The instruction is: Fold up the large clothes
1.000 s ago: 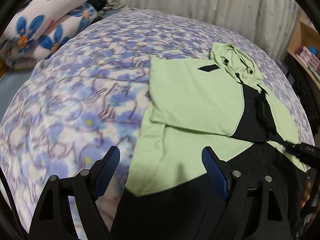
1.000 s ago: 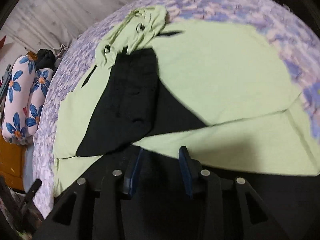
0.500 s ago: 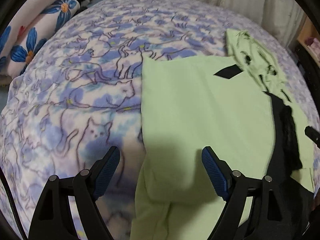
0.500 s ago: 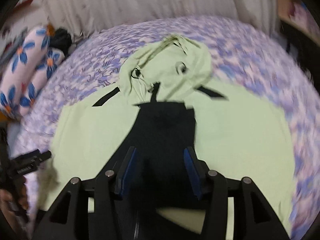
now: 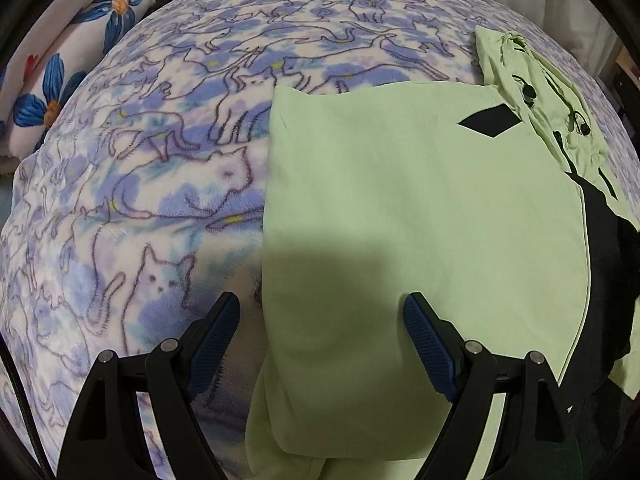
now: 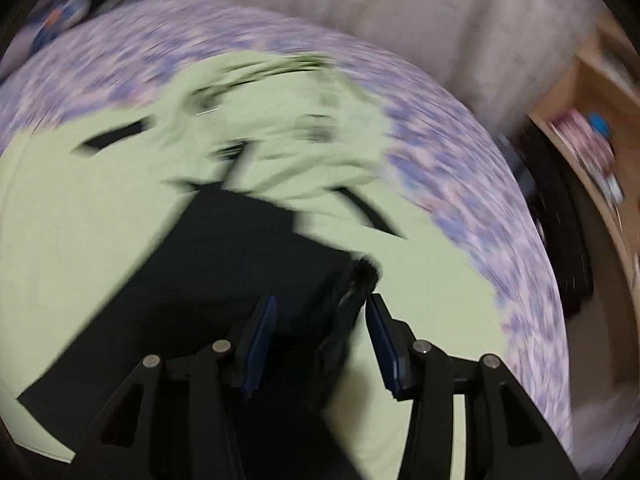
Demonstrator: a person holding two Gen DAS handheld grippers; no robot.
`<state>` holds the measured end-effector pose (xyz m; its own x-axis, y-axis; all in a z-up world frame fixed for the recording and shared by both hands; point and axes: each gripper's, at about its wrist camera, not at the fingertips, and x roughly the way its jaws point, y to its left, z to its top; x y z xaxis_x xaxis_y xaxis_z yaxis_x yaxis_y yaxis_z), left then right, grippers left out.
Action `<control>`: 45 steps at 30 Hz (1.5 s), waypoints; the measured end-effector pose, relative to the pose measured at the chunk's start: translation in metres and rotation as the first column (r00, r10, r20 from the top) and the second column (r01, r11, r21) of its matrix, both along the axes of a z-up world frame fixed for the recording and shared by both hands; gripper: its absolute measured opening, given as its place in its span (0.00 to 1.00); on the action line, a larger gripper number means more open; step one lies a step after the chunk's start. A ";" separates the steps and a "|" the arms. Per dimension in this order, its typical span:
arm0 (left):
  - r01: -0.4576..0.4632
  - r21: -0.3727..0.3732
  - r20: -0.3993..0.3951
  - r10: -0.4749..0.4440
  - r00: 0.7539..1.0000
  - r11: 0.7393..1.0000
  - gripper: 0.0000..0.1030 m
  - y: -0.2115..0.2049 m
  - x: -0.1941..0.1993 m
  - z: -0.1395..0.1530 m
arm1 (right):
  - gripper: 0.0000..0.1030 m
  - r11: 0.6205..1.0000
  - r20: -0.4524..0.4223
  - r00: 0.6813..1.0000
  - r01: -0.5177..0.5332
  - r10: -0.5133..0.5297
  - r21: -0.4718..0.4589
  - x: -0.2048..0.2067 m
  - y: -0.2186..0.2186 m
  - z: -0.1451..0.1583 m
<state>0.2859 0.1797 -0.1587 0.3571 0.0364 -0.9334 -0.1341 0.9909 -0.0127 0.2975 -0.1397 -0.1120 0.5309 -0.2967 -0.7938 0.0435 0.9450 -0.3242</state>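
Observation:
A light green hoodie [image 5: 400, 208] with black panels lies on the bed, its sides folded in over the middle. Its hood [image 5: 532, 92] lies at the far right in the left wrist view. My left gripper [image 5: 320, 320] is open and empty, low over the hoodie's folded left edge. In the blurred right wrist view the hoodie [image 6: 80, 200] fills the left and the black panel [image 6: 224, 272] runs through its middle. My right gripper [image 6: 320, 312] is open, and a black fabric edge [image 6: 356, 284] stands up between its fingers.
A purple-and-white cat-print blanket [image 5: 168, 152] covers the bed. Floral pillows [image 5: 60, 92] lie at the far left. A pale curtain [image 6: 400, 12] hangs behind the bed, and a wooden shelf [image 6: 592, 128] stands to the right.
My left gripper has moved forward and lower over the hoodie's left side. My right gripper has swung right along the black panel, still open, and its view is now motion-blurred.

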 end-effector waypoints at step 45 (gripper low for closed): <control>-0.091 -0.034 0.216 0.096 0.972 0.995 0.59 0.017 -0.001 0.041 | 0.46 0.787 0.095 0.995 -0.032 -0.034 0.617 -0.023 -0.111 0.010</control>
<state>0.2852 0.1970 -0.1177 0.5476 0.0584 -0.8347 -0.2177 0.9732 -0.0747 0.2744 -0.2504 -0.1017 0.6139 0.2378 -0.7527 0.0439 0.9418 0.3334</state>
